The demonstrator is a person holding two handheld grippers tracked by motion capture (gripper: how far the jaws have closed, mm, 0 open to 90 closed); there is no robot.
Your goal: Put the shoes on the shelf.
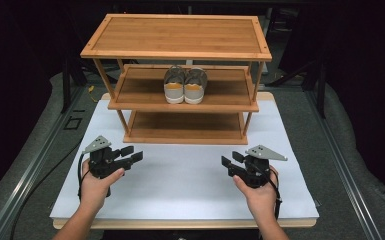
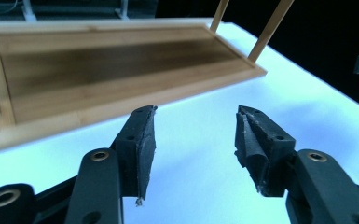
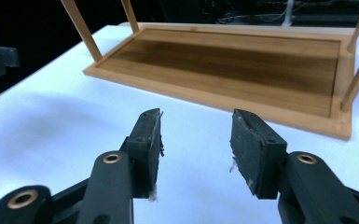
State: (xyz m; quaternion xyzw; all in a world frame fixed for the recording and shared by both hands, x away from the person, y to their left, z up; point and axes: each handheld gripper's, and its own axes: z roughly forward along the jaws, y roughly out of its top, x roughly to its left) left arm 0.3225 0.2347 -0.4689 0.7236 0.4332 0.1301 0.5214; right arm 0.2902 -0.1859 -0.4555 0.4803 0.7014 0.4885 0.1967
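Note:
A three-tier bamboo shoe rack (image 1: 180, 37) stands at the back of the white table top (image 1: 185, 175). A pair of grey shoes with tan heels (image 1: 185, 85) sits on its middle shelf, heels toward me. My left gripper (image 1: 132, 154) hovers low over the table at the front left, jaws apart and empty. My right gripper (image 1: 231, 161) is at the front right, also open with nothing between its pads. In the left gripper view the gripper (image 2: 196, 135) faces the rack's bottom shelf (image 2: 112, 70). The right gripper (image 3: 196, 135) faces that same shelf (image 3: 233, 65).
The rack's thin legs (image 3: 81, 30) rise at the shelf corners. The white top ends at a wooden edge (image 1: 180, 223) near me. Grey floor and metal rails (image 1: 40, 155) flank the table. Dark surroundings lie behind the rack.

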